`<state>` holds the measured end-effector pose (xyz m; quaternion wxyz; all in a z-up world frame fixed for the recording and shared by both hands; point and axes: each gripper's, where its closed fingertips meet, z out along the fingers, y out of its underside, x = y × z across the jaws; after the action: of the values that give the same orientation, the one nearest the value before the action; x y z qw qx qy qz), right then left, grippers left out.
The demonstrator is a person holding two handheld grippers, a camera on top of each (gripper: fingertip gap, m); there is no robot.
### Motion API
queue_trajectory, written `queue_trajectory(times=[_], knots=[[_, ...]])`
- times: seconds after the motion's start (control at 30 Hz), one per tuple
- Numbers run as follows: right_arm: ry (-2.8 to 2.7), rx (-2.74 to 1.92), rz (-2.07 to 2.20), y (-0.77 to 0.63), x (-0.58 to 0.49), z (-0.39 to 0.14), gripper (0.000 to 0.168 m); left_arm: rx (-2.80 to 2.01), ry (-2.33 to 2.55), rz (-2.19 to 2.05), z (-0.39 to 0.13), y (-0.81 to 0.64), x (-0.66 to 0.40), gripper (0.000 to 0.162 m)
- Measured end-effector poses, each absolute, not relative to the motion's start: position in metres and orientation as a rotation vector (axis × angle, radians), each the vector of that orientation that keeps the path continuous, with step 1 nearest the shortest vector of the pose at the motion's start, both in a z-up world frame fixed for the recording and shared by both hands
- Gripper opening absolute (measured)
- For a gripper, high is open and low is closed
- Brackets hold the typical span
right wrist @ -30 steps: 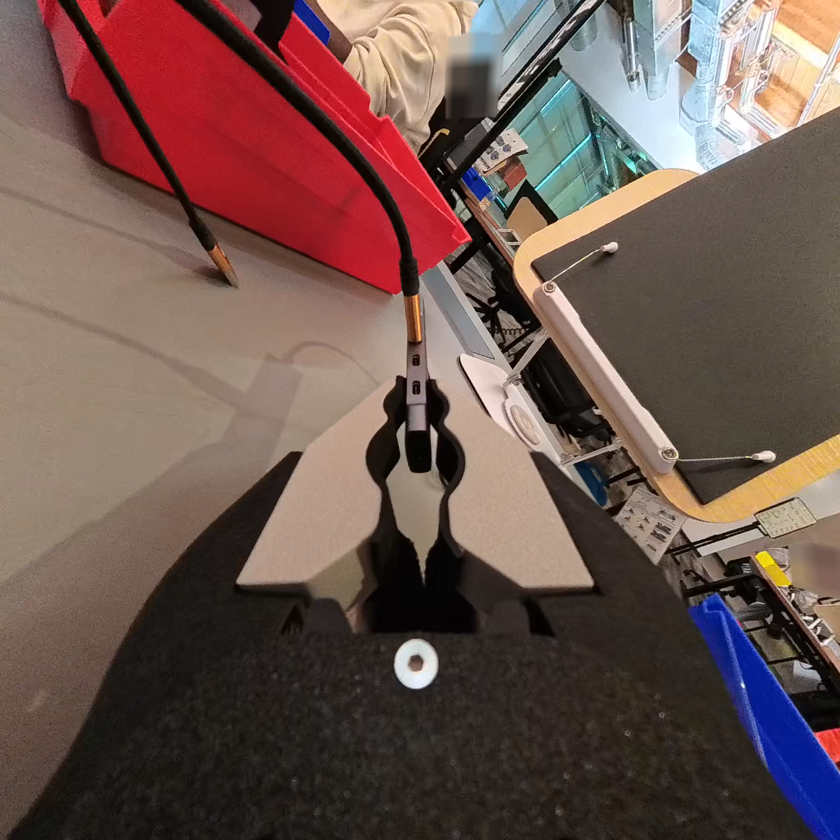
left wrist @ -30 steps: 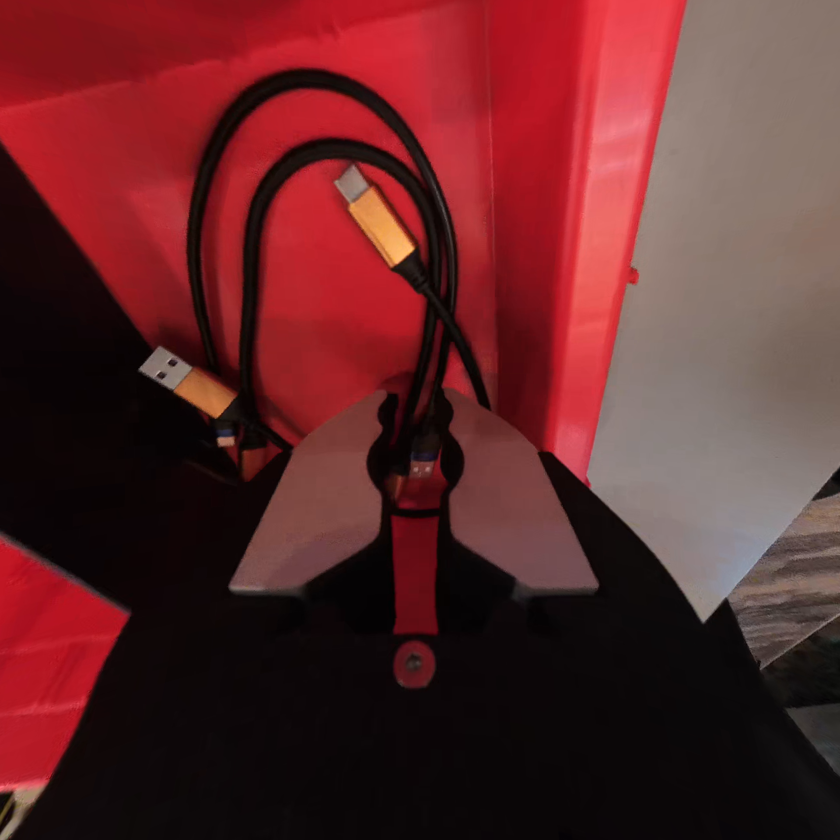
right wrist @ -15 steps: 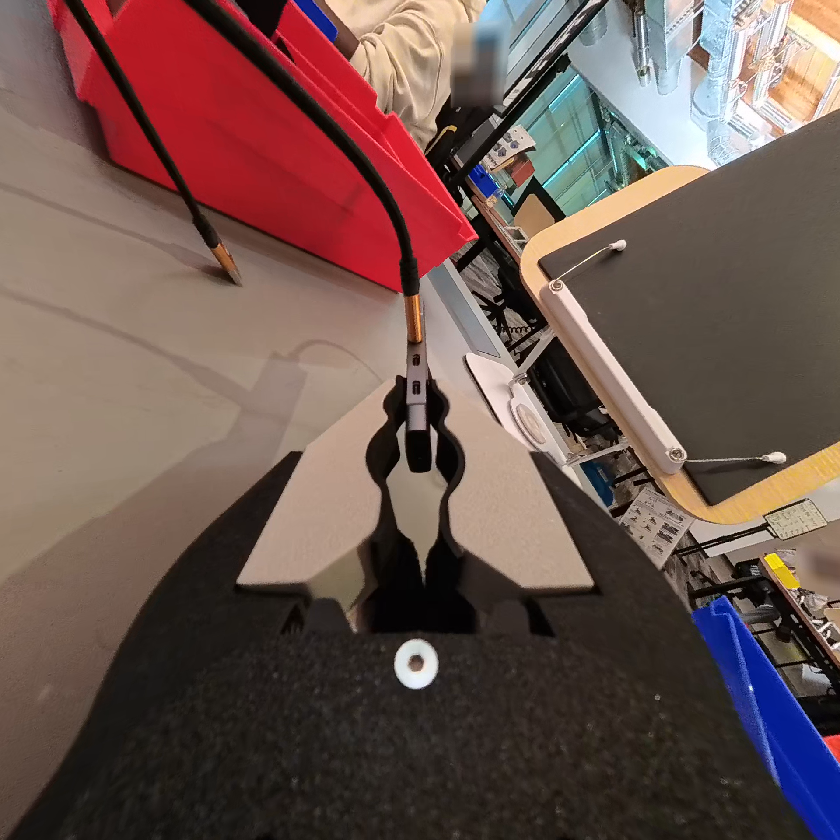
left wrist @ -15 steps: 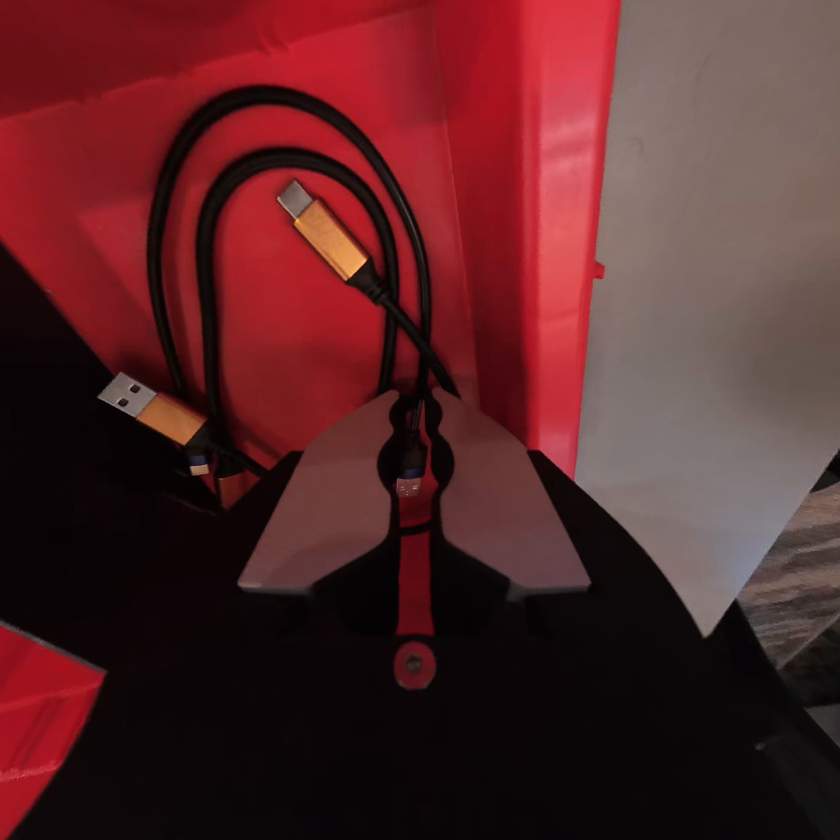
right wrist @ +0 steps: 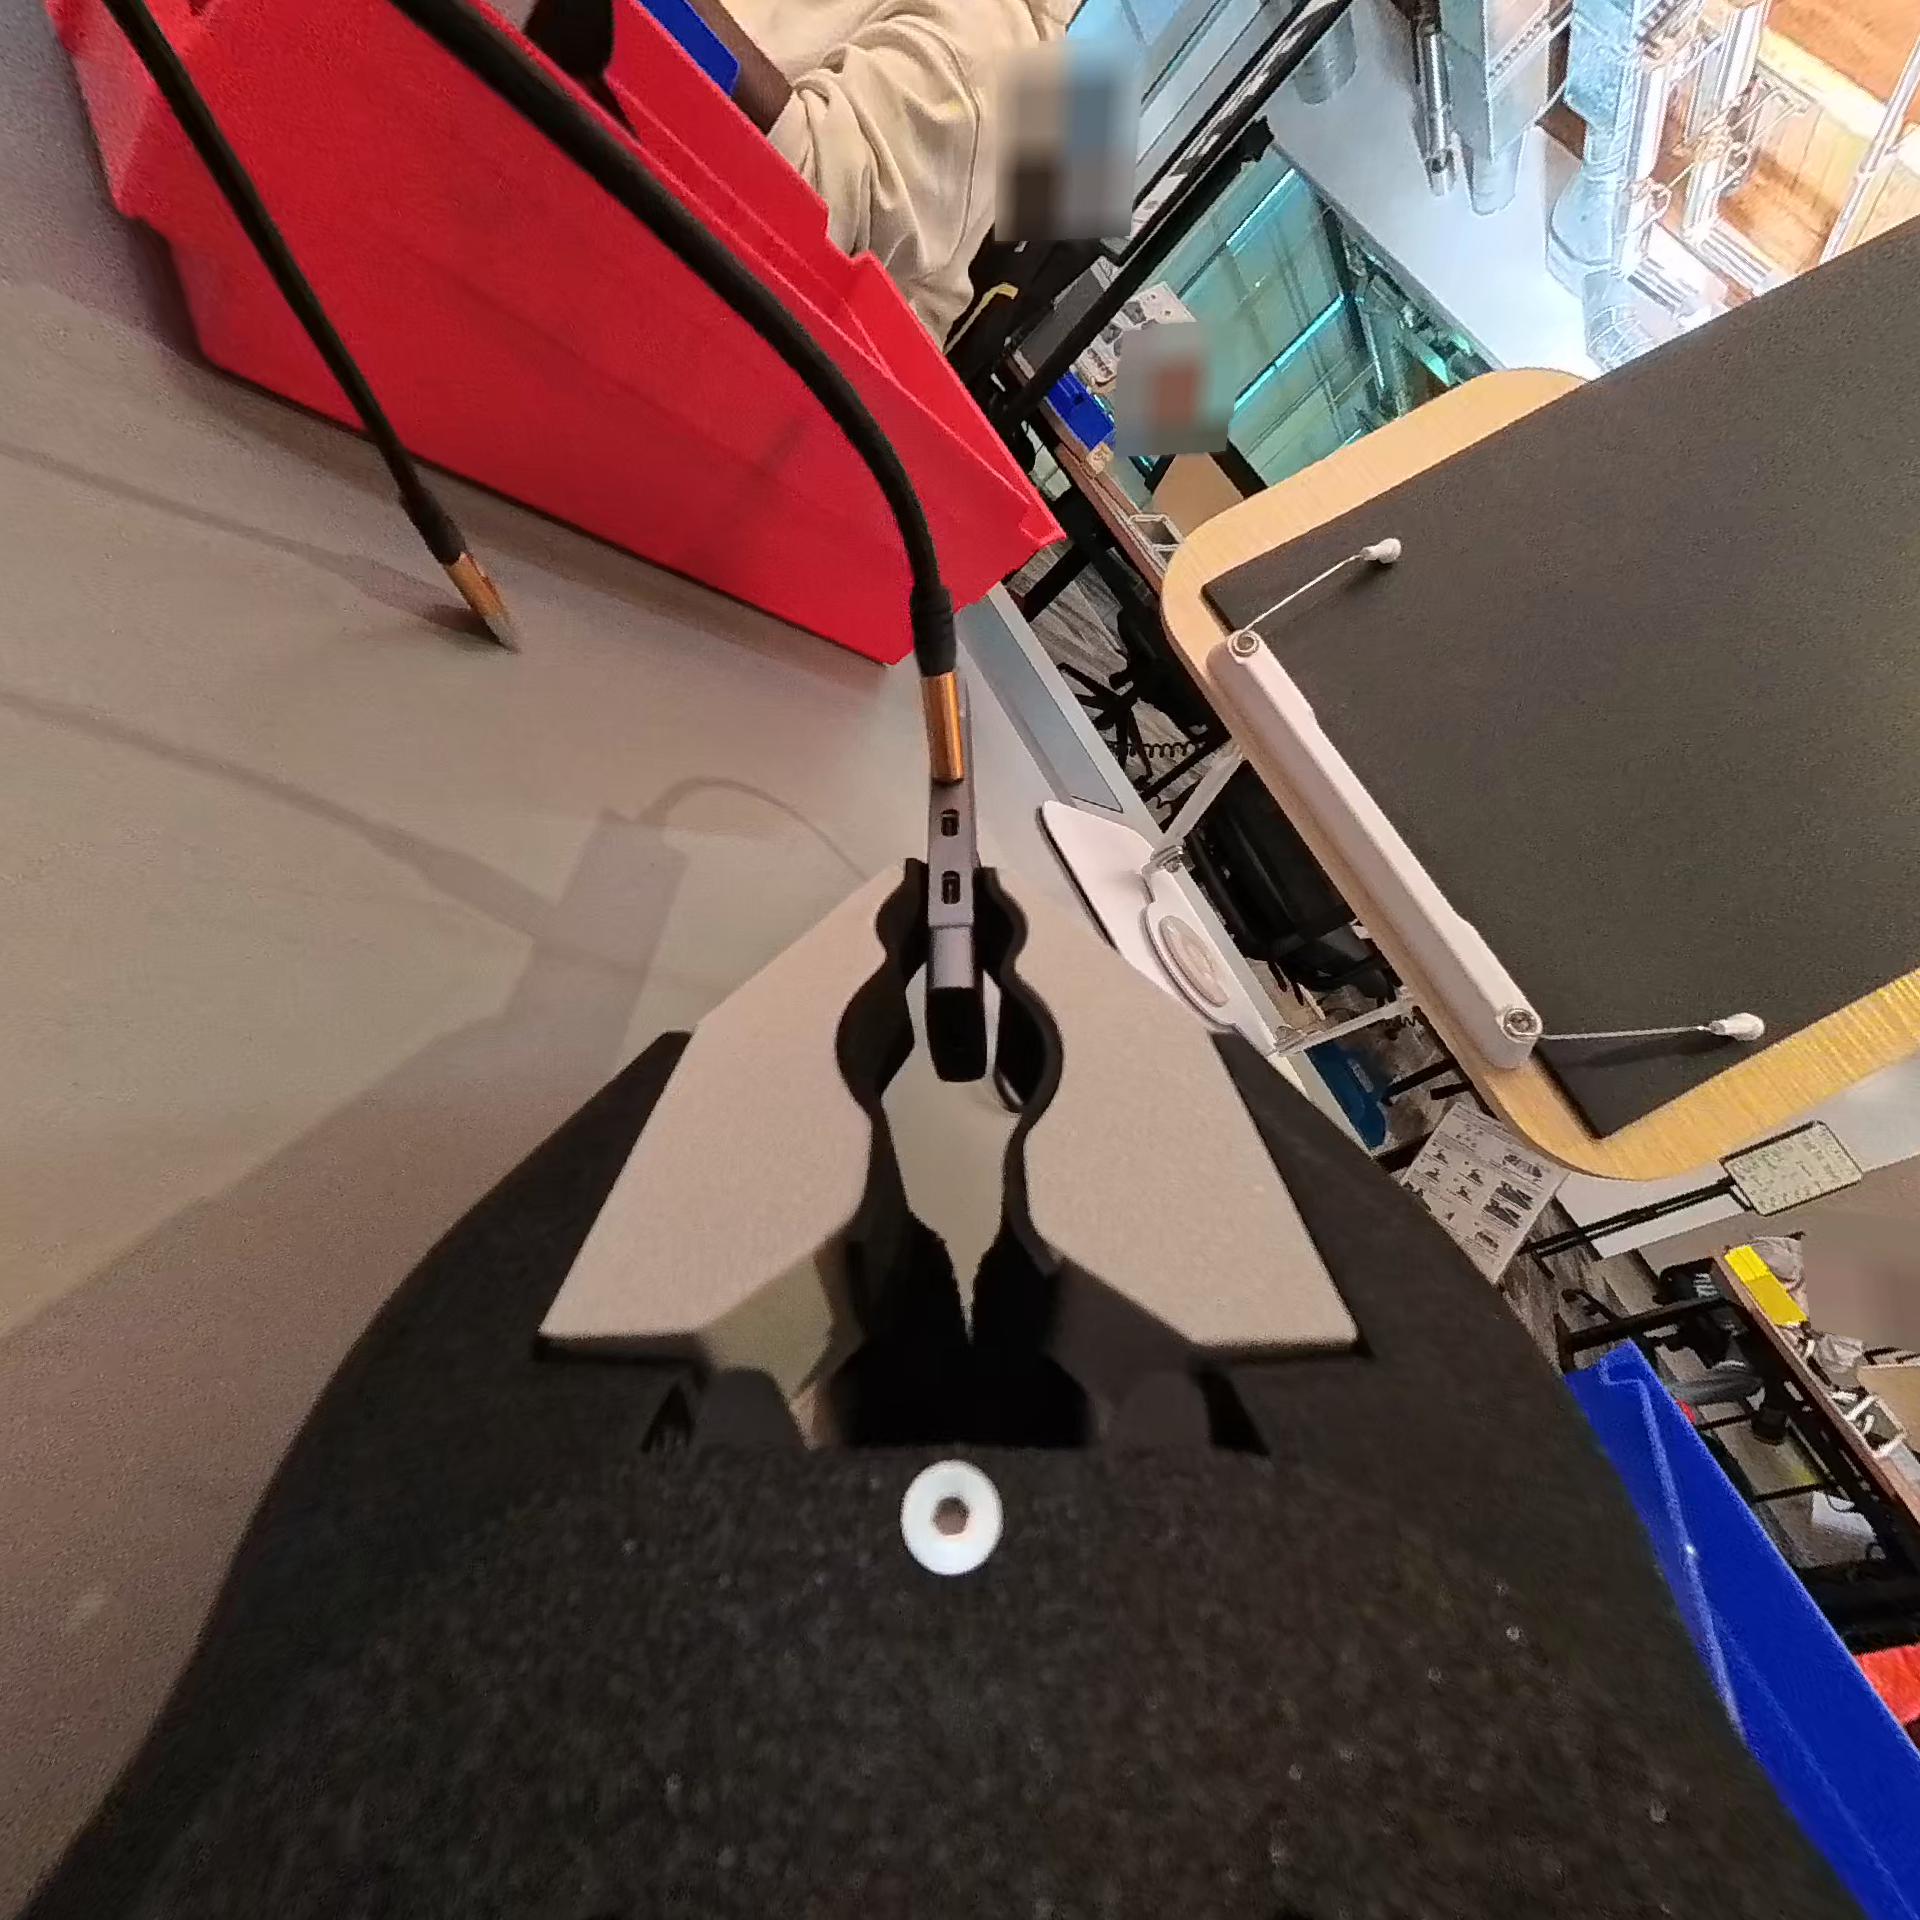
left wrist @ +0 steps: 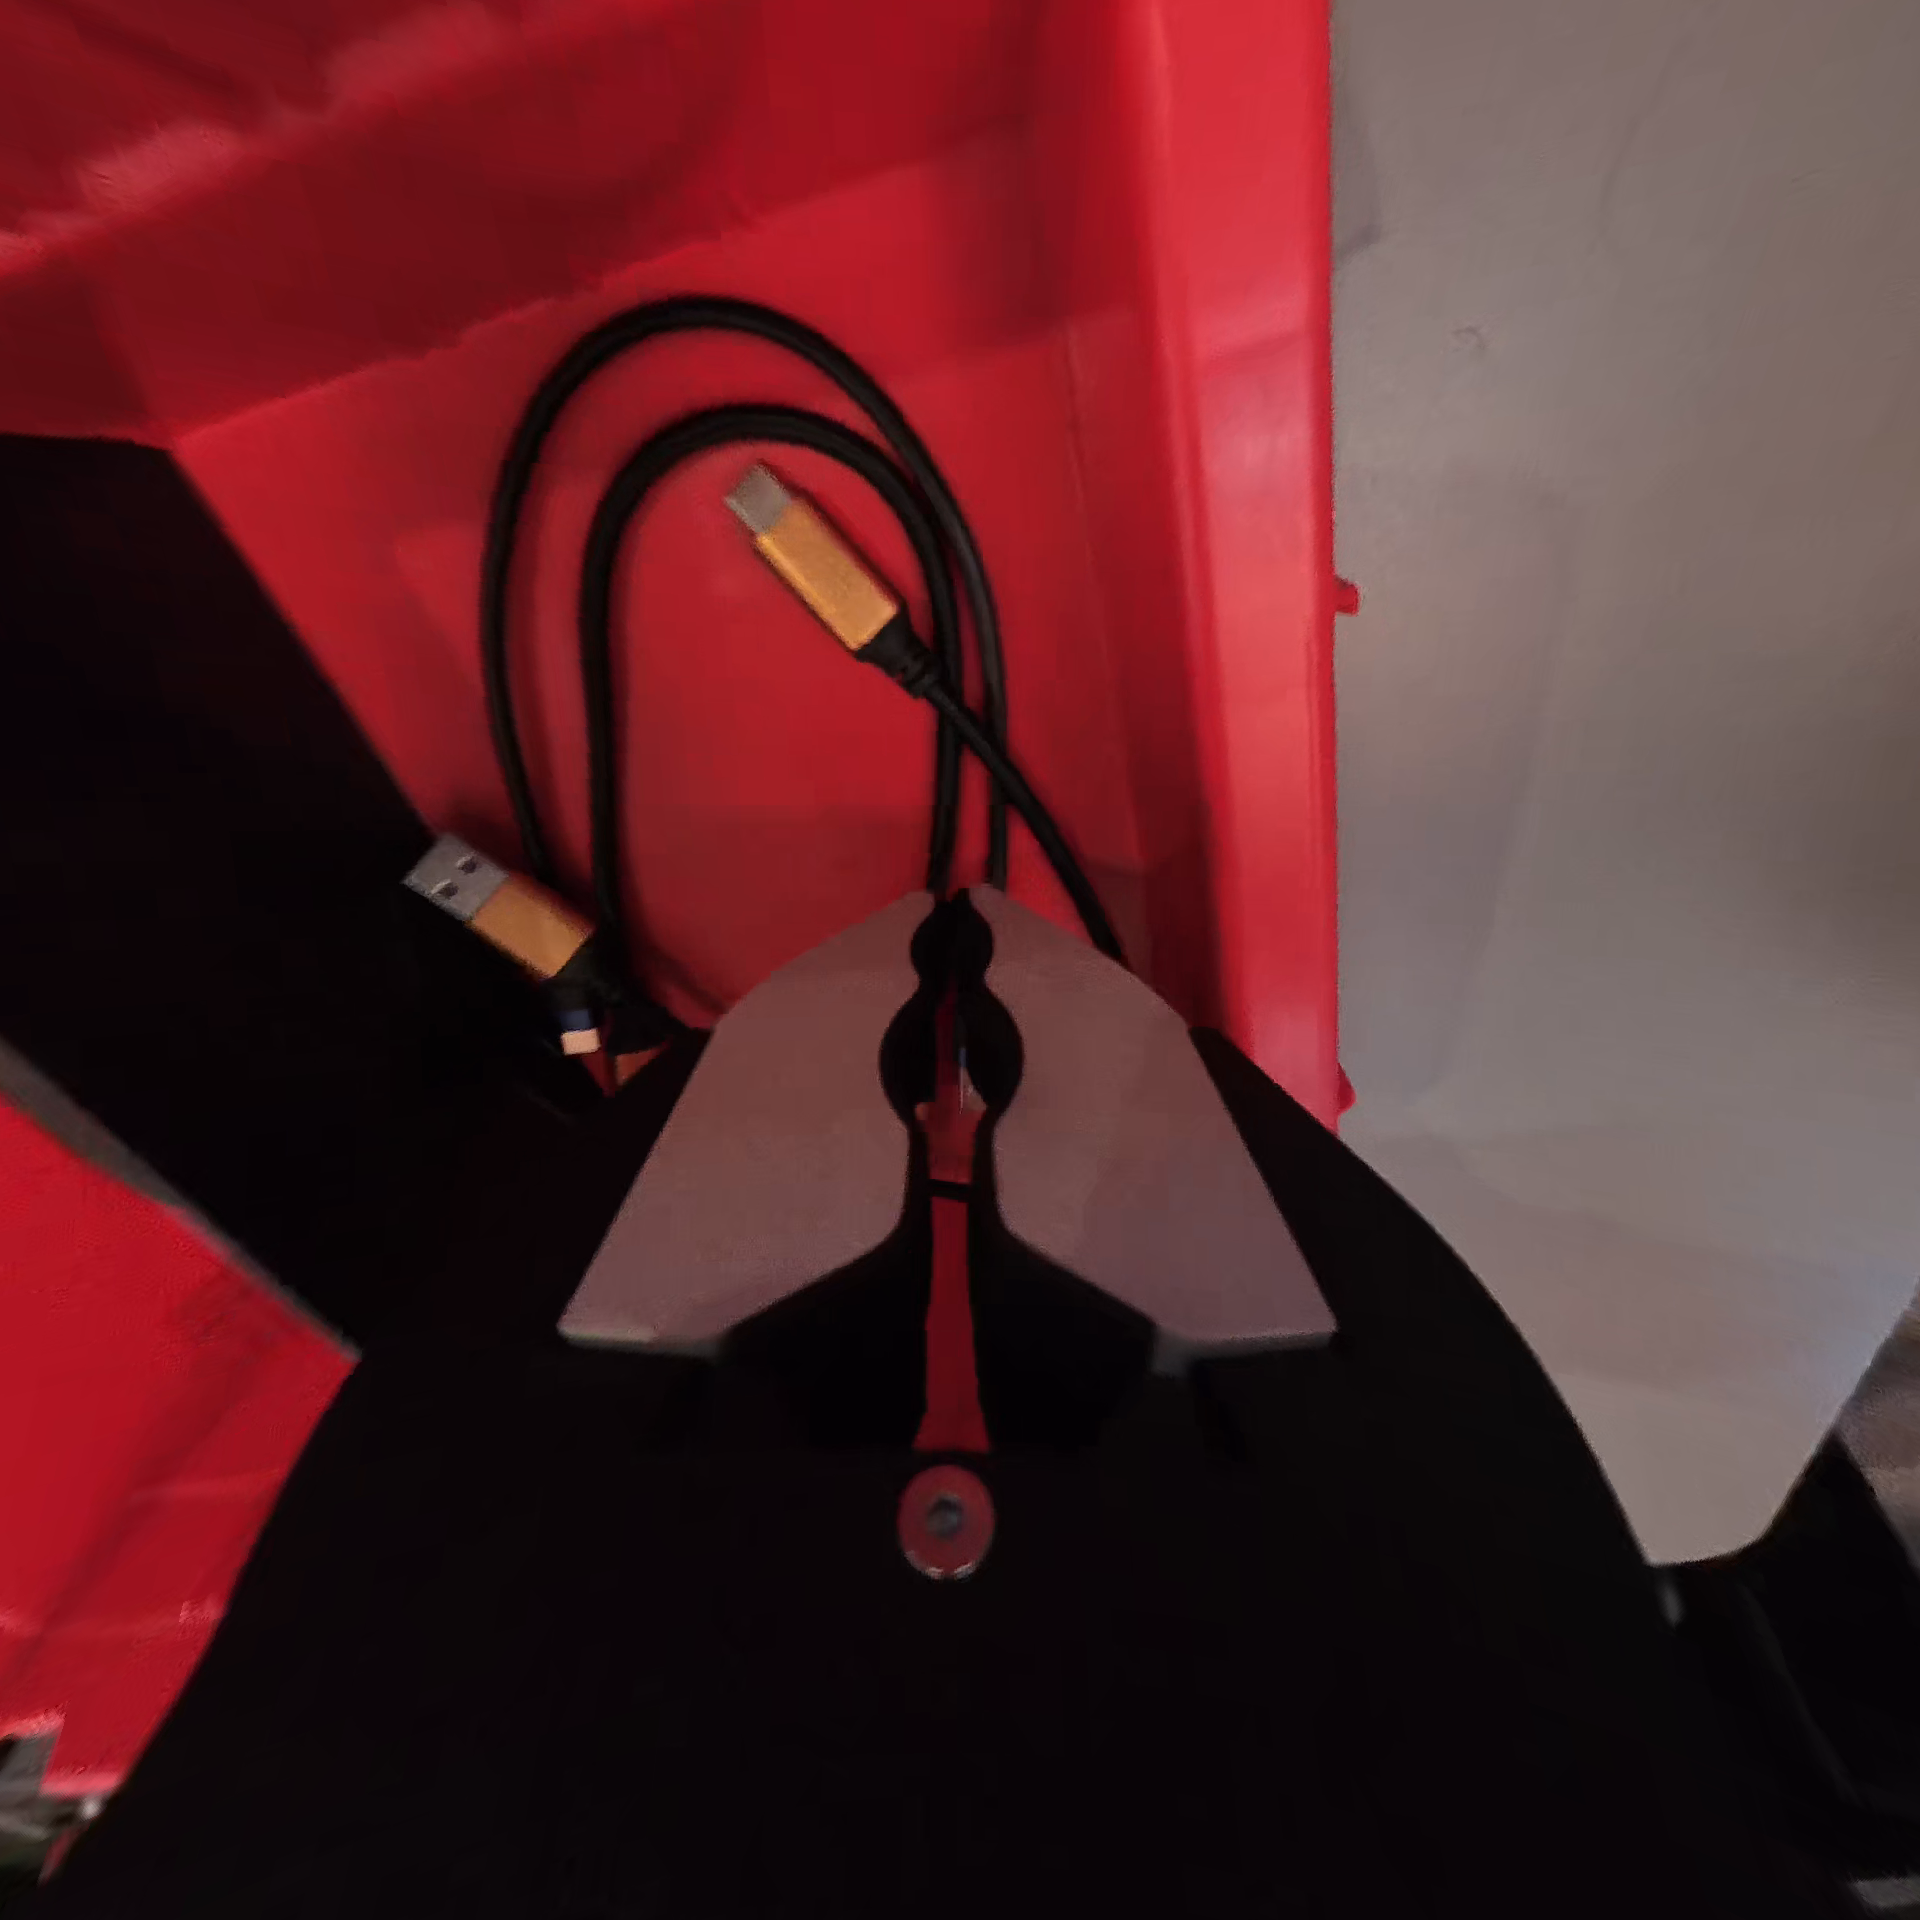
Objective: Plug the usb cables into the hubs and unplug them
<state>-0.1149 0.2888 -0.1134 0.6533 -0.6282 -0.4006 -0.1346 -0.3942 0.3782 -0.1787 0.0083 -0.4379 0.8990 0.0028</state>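
Grey worktop spread out under both tools, with a busy workshop far behind it. On the worktop sat a red bin. Inside the bin lay black cables curled in loops. One gold plug pointed up in the middle, and another gold plug lay to the left. The left gripper reached into the bin, and its fingers were pinched tight on a cable near its end. The right gripper was over the worktop, just beside the bin. Its fingers squeezed a small grey adapter that stuck out past their tips. A black cord with a gold end was plugged into the adapter and curved up toward the bin. Another cord end touched the worktop to the left. A person's sleeve showed behind the bin.
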Motion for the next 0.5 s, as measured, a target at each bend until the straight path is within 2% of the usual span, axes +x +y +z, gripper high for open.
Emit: queue_trajectory(times=[0.27, 0.4, 0.5], knots=[[-0.897, -1.417, -0.328, 0.289, -0.11, -0.108, 0.007, -1.414, 2.669, 0.067, -0.113, 0.374, -0.386, 0.0], [-0.926, -1.407, -0.339, 0.286, -0.116, -0.111, 0.007, -1.646, 2.699, 0.236, -0.145, 0.385, -0.412, 0.0], [-0.943, -1.41, -0.34, 0.286, -0.118, -0.113, 0.007, -1.741, 2.758, 0.346, -0.167, 0.392, -0.429, 0.014]])
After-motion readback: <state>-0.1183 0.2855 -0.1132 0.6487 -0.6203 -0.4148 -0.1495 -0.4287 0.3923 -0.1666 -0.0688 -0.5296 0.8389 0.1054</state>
